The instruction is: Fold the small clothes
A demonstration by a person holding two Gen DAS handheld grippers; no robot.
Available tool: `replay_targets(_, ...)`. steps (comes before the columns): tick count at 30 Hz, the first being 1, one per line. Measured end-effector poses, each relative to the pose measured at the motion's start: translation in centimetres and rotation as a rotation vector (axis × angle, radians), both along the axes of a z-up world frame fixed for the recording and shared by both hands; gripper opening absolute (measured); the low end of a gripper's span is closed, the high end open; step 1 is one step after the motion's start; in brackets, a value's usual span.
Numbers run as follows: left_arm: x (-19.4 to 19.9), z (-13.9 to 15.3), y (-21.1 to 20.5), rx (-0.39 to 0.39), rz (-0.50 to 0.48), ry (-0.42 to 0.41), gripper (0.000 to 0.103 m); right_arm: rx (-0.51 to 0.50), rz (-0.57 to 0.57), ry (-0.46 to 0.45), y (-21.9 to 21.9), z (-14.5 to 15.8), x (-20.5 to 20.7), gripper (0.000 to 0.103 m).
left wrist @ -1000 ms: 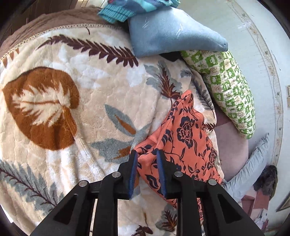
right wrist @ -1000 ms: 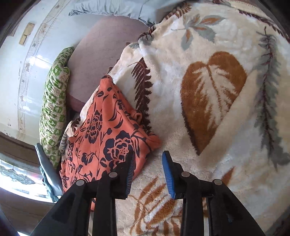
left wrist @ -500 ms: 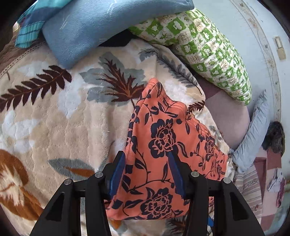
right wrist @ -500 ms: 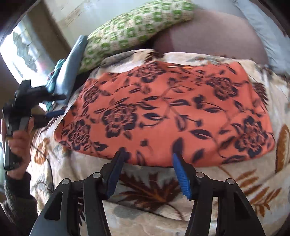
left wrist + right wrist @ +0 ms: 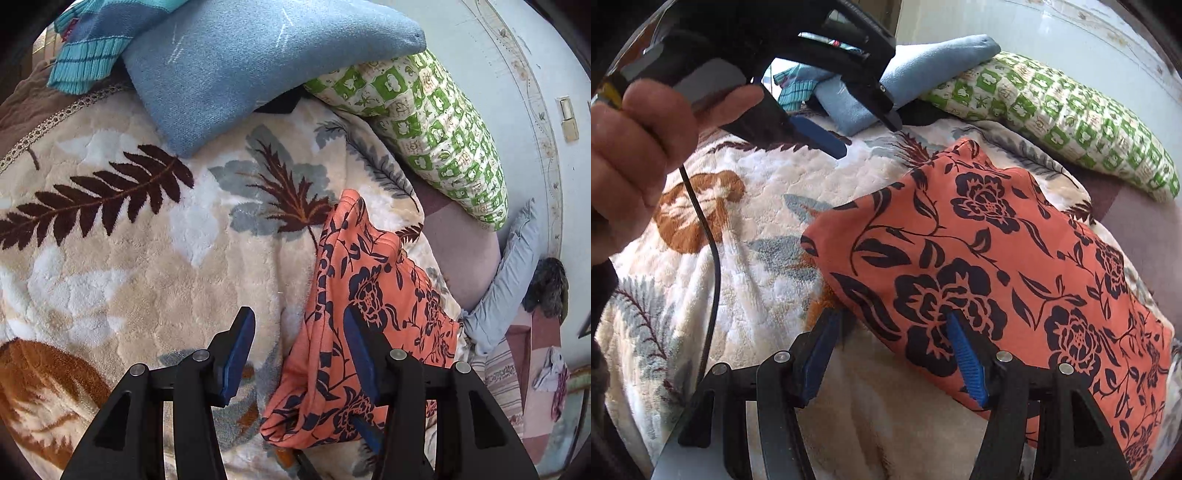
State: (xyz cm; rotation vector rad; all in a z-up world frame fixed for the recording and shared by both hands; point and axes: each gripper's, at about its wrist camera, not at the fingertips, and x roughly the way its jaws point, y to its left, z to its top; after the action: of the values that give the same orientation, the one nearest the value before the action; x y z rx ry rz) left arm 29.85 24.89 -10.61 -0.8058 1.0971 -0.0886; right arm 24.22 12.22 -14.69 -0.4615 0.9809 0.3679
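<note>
An orange garment with dark flowers (image 5: 997, 258) lies folded on the leaf-patterned blanket (image 5: 757, 184). My right gripper (image 5: 894, 354) is open low over its near left corner; the left finger is over blanket, the right finger over cloth. In the left wrist view the garment (image 5: 373, 295) lies lengthwise at the right. My left gripper (image 5: 299, 354) is open, its jaws astride the garment's left edge without pressing it. A hand (image 5: 635, 155) holds that left gripper (image 5: 864, 134) above the blanket beyond the garment's far left corner.
A blue cushion (image 5: 258, 62) and teal striped knitwear (image 5: 85, 55) lie at the blanket's far edge. A green-and-white pillow (image 5: 424, 122) and a grey pillow (image 5: 509, 280) lie by the pale wall. A thin black cable (image 5: 713, 266) hangs from the left gripper.
Both grippers' jaws have widened; the left has let go of the garment's corner. The right gripper has swung round to the garment's long near edge, and the left has shifted along its side.
</note>
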Motion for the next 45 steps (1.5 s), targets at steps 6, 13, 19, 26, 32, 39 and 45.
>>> replay_targets(6,0.1,-0.4,-0.1,-0.032,-0.017,-0.007,0.050,-0.100,0.011,-0.077,2.1,-1.1,1.3,0.058)
replay_targets(13,1.8,-2.3,0.0,-0.203,-0.045,-0.013,0.060,-0.017,-0.030,-0.177,0.9,0.6,1.3,0.013)
replay_targets(19,6.8,-4.9,-1.7,-0.142,-0.156,0.099,0.060,0.050,-0.046,-0.179,0.1,0.9,0.9,0.012)
replay_targets(26,11.6,-7.7,-4.9,-0.160,-0.282,0.150,0.062,0.100,-0.055,-0.159,-0.3,0.7,1.1,0.012)
replay_targets(32,13.3,-7.7,-6.0,-0.162,-0.311,0.124,0.043,0.138,-0.066,-0.146,-0.7,0.6,1.4,0.012)
replay_targets(39,12.9,-5.1,-8.1,-0.112,-0.312,0.097,0.017,0.208,-0.117,-0.166,-2.6,2.4,1.3,0.011)
replay_targets(45,10.8,-0.5,-10.1,-0.071,-0.313,0.069,0.017,0.283,-0.184,-0.186,-5.4,5.1,0.6,0.011)
